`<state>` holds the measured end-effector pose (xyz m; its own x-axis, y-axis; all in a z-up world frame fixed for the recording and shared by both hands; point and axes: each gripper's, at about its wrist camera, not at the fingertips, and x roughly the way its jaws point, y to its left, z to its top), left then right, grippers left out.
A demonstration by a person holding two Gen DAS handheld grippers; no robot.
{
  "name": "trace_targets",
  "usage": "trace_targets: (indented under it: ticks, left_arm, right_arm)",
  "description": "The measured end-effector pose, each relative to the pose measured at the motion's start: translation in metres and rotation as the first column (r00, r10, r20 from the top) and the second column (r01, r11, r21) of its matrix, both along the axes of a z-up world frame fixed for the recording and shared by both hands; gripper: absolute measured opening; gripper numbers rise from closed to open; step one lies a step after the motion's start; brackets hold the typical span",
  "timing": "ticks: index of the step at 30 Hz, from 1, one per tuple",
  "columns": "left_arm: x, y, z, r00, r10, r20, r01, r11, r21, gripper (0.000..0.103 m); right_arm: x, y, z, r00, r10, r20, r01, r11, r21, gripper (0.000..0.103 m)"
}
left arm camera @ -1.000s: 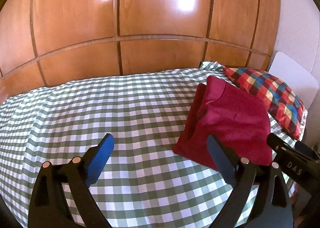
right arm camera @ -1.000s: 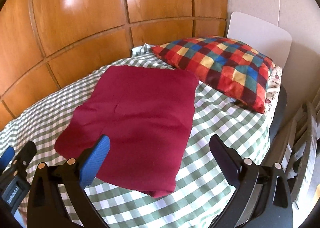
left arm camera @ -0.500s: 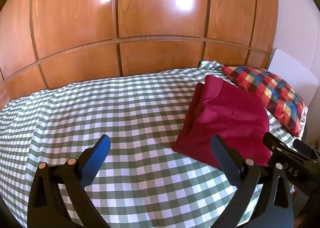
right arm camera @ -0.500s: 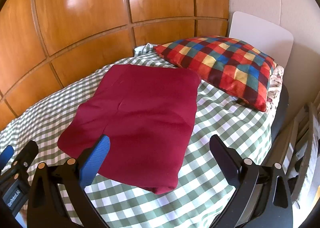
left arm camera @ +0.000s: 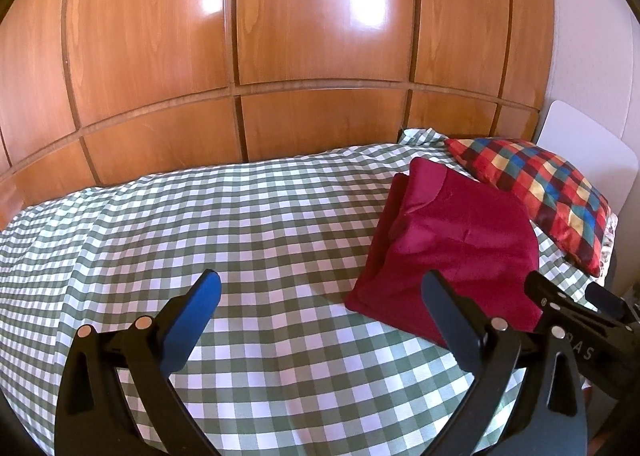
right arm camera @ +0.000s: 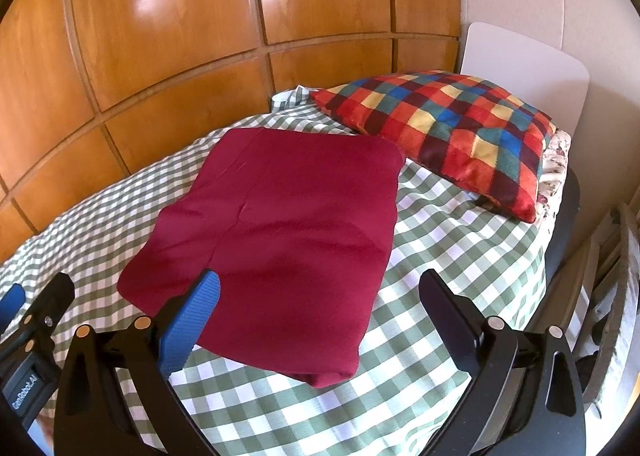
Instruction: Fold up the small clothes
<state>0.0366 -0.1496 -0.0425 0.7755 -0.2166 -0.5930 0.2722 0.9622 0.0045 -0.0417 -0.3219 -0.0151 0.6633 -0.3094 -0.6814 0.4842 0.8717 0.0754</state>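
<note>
The left gripper (left arm camera: 320, 296) hovers above the bare checked sheet (left arm camera: 240, 224), to the left of the folded red garment (left arm camera: 452, 244), its jaws spread wide with nothing between them. The garment lies flat on the sheet, its far corner just beside the multicoloured checked pillow (right arm camera: 448, 128). The right gripper (right arm camera: 320, 292) hangs over the garment's near edge, also wide apart and holding nothing; its blue finger (right arm camera: 192, 320) overlaps the cloth in view, though contact cannot be told. Wooden panelling (left arm camera: 312, 36) rises behind the garment.
</note>
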Motion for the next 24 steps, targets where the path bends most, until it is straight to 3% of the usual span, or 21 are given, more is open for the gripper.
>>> trace_targets:
  ticks: [24]
  left_arm:
    - [-0.0040, -0.0017, 0.0062, 1.000, -0.010, 0.020, 0.010, 1.000, 0.003, 0.100]
  right_arm:
    - [0.0030, 0.0059, 0.0014, 1.000, 0.012, 0.005, -0.012, 1.000, -0.003, 0.099]
